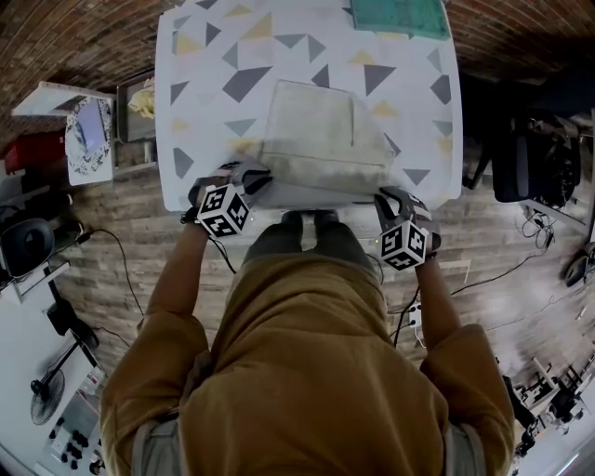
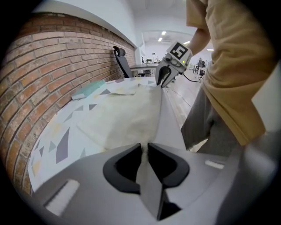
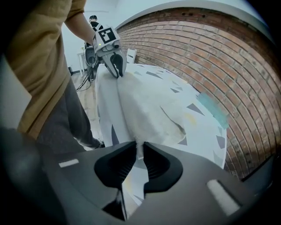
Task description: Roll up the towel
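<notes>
Left gripper and right gripper each pinch a near corner of the towel, which lies flat ahead of both across the bench.

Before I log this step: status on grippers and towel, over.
Both shut on the towel, near corners: left gripper, right gripper. Not rolled yet, lying on table. Far edge: teal mat, well clear.
</notes>
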Demonstrator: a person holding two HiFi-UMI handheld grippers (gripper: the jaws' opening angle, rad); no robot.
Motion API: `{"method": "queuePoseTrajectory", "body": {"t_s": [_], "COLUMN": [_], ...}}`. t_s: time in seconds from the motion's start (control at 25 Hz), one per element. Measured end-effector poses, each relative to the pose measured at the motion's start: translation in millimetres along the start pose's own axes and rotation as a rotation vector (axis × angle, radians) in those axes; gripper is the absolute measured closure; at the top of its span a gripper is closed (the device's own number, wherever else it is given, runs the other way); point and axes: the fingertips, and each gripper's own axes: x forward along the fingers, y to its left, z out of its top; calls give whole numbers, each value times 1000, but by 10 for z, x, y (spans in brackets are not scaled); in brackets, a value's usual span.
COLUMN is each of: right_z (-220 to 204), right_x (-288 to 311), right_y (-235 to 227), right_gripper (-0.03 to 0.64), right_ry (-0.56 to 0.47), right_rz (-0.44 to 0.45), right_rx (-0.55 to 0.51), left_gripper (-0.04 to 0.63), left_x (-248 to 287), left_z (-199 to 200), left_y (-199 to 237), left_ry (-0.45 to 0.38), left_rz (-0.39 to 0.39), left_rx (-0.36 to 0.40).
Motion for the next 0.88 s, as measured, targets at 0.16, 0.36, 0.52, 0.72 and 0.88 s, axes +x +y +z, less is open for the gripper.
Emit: {"method": "queuePoseTrajectory", "body": {"t_s": [0.16, 0.36, 0.52, 0.72, 0.88], "right_z": [66, 159, 225, 388, 401], "right_x": [-57, -192, -244, -266, -190], "right_y": [-38, -189, -349, -660, -865], "right_gripper": [582, 588, 588, 588, 588], "right_ry": [-27, -74, -92, -101, -77], "right_rz": [-1, 25, 64, 114, 181], "right_rx": [49, 172, 261, 316, 371], "left_gripper": [509, 514, 514, 513, 512], "left_x": [-67, -214, -285, -250, -142], "left_z": [55, 197, 301, 409, 397], "left_y": [20, 123, 310, 636, 851], "left_ry": [-37, -82, -107, -139, -131], "left_rz": [7, 7, -5, -39, -84], "left_rx": [-36, -82, -152, -246, -317]}}
